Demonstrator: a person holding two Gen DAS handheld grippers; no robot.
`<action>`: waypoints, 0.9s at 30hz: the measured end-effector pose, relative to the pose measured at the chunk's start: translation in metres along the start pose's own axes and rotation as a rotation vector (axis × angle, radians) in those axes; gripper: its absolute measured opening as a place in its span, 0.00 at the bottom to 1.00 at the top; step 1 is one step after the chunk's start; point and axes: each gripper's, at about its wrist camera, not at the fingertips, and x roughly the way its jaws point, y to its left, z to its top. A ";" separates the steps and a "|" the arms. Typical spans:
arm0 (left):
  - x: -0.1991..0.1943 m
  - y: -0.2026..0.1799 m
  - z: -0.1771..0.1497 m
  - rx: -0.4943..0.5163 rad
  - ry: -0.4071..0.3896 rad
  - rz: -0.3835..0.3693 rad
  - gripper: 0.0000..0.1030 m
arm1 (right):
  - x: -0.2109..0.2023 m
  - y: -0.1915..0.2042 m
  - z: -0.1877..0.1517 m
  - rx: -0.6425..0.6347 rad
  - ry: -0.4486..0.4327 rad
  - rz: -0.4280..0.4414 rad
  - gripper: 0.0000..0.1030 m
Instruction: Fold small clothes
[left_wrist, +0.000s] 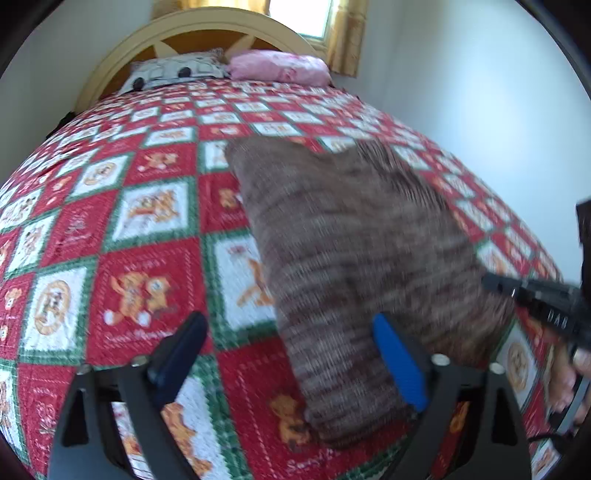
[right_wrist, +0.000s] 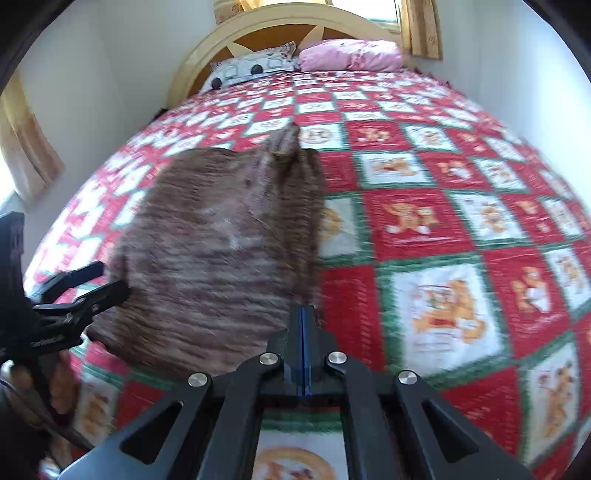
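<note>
A brown striped knitted garment (left_wrist: 354, 258) lies flat on the bed; it also shows in the right wrist view (right_wrist: 218, 251). My left gripper (left_wrist: 291, 354) is open, its blue-padded fingers astride the garment's near left edge, holding nothing. My right gripper (right_wrist: 303, 314) is shut, its tips at the garment's near right corner; whether cloth is pinched between them is hidden. The right gripper shows at the right of the left wrist view (left_wrist: 495, 284), and the left gripper at the left of the right wrist view (right_wrist: 107, 280).
The bed carries a red, white and green patterned quilt (left_wrist: 140, 229). A white patterned pillow (left_wrist: 173, 70) and a pink pillow (left_wrist: 280, 64) lie by the curved headboard (left_wrist: 207, 26). A white wall (left_wrist: 480, 92) runs along the right side.
</note>
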 end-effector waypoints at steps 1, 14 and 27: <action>0.000 -0.003 -0.004 0.020 0.002 0.006 0.93 | -0.002 -0.003 0.002 0.007 -0.005 0.014 0.00; 0.000 0.022 -0.006 -0.101 -0.007 -0.038 0.96 | 0.061 0.030 0.102 0.001 0.039 -0.006 0.07; 0.005 0.012 -0.007 -0.043 0.014 -0.009 1.00 | -0.009 0.030 0.056 -0.036 -0.106 0.175 0.12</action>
